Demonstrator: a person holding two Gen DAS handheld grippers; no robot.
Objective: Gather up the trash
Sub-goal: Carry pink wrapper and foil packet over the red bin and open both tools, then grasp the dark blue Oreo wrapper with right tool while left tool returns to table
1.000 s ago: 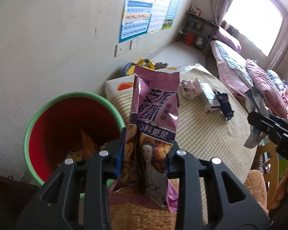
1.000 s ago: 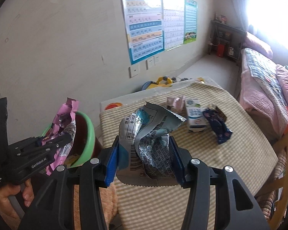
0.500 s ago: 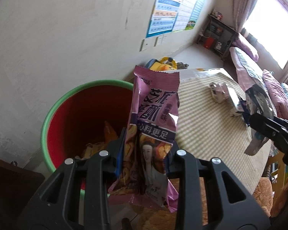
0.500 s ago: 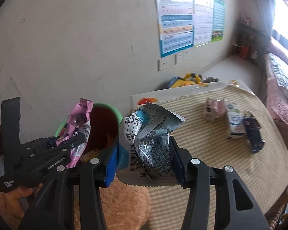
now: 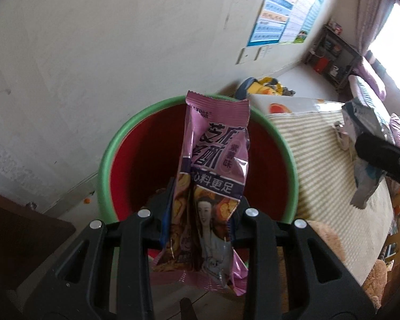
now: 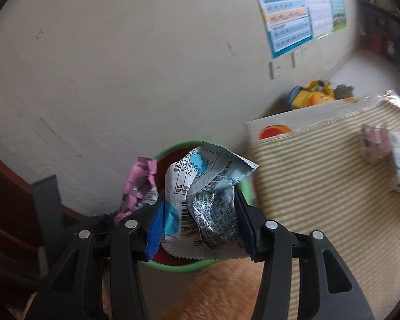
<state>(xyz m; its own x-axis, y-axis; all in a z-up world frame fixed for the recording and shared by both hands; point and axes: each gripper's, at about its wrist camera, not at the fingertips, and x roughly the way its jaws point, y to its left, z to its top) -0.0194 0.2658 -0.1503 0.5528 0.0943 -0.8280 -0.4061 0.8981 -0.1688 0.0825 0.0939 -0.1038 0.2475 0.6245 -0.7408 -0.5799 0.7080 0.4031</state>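
Left wrist view: left gripper (image 5: pixel 200 221) clamped on pink wrapper (image 5: pixel 213 165), jaws pressed against both its sides. Wrapper upright, long axis running away from the camera along the fingers, sealed serrated end pointing up and forward, lower end hanging loose below the jaws. Positioned directly in front of and over the mouth of the bin (image 5: pixel 112 149). Bin round, green rim, red inner wall, standing on the floor against the wall (image 5: pixel 106 40). Contents mostly hidden behind wrapper and fingers; only small scraps visible at the bottom, not identifiable. Striped table (image 5: pixel 328 165) just beside the bin on the right. Right gripper seen at the right edge, carrying silver wrapper (image 5: pixel 368 122) above the table.

Right wrist view: right gripper (image 6: pixel 200 213) closed on silver wrapper (image 6: pixel 208 194), blue pads (image 6: pixel 157 221) pressed into its crumpled sides. Wrapper crushed, no clear long axis; printed nutrition panel facing the camera, torn corner pointing up and to the right. Held over the near rim of the bin (image 6: pixel 173 262), overlapping its opening. Pink wrapper (image 6: pixel 138 186) to the left, also at the bin's mouth, held in the left gripper. On the table (image 6: pixel 320 186), at the far right: small cartons (image 6: pixel 386 154) lying side by side. Poster (image 6: pixel 301 8) on the wall above.
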